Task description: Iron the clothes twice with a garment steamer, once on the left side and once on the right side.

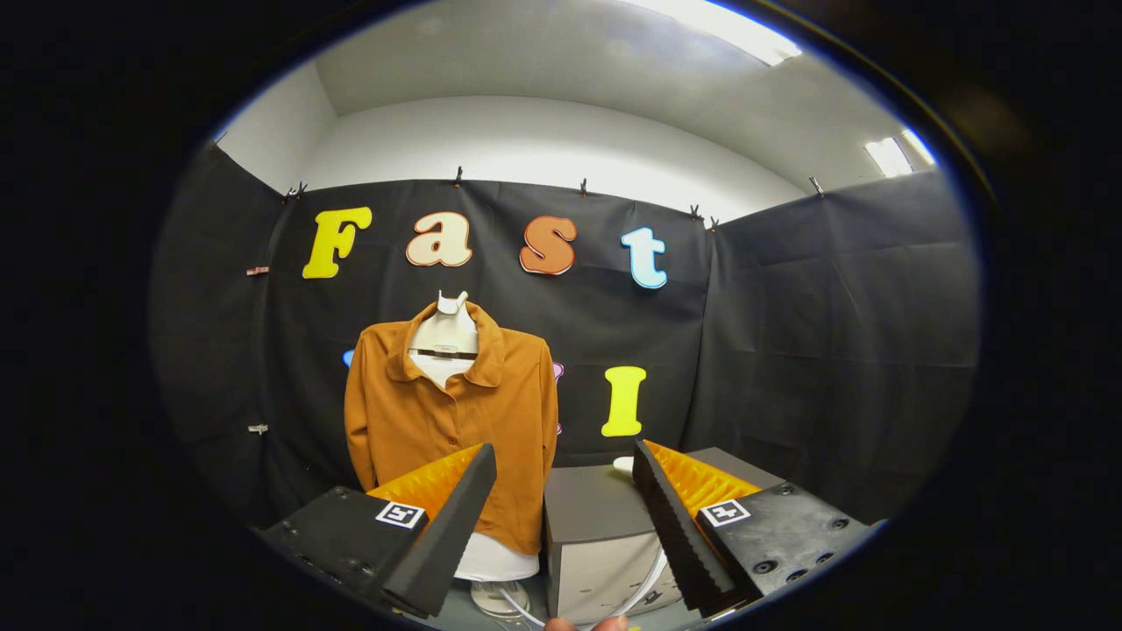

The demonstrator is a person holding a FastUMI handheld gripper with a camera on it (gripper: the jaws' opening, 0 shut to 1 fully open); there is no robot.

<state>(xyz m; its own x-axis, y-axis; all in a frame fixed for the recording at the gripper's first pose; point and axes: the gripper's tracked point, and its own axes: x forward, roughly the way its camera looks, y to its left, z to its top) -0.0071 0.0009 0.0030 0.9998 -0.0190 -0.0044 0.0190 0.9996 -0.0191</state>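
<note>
An orange-brown buttoned shirt (pixel 456 412) hangs on a white mannequin torso (pixel 445 335) in front of the black cloth wall, beyond my left finger. My gripper (pixel 564 460) stands open with nothing between its fingers. A grey box (pixel 592 508) sits just ahead, between the fingers and to the right of the shirt. A small white rounded part (pixel 623 464) shows on top of the box, beside my right finger; I cannot tell what it is. A thin white hose (pixel 644 583) curves down the box's front.
The mannequin's white base (pixel 495 596) stands on the surface left of the box. A fingertip (pixel 587 624) of a person's hand shows below the fingers. Black cloth walls close in the back and the right side.
</note>
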